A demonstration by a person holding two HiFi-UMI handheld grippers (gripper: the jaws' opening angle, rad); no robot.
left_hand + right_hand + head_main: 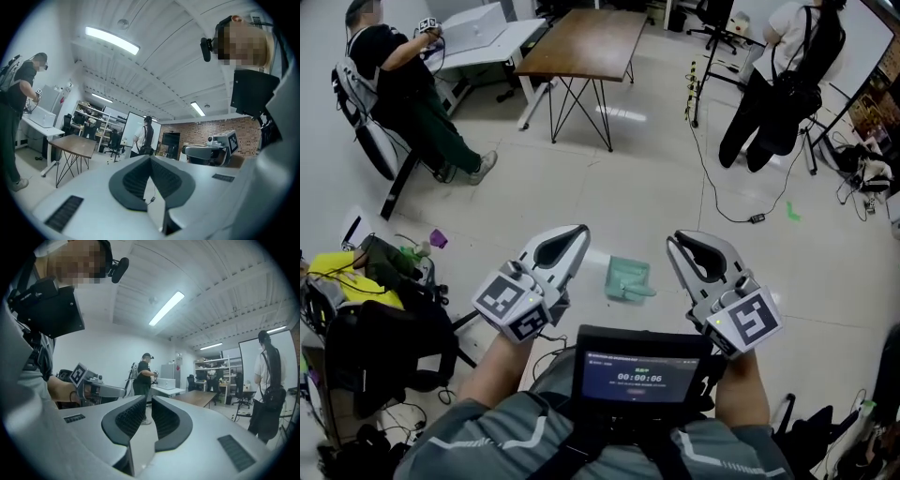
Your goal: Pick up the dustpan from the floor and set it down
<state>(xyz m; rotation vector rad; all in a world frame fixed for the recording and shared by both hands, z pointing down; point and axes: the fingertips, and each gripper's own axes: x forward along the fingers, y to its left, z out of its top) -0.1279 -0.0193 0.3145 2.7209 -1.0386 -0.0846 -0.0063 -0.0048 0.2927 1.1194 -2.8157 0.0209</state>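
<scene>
The dustpan (628, 279) lay on open floor (609, 187). The left gripper (581, 230) was closed, empty. The right gripper (673, 240) stood narrowly apart, empty.

White left tongs (582, 231), right tongs (673, 241); black pads (553, 249); marker cubes (511, 302); grey shirt (478, 445).

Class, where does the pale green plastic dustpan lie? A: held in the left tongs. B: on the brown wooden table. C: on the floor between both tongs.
C: the pale green plastic dustpan lies on the white floor, apart from the left tongs and the right tongs.
</scene>
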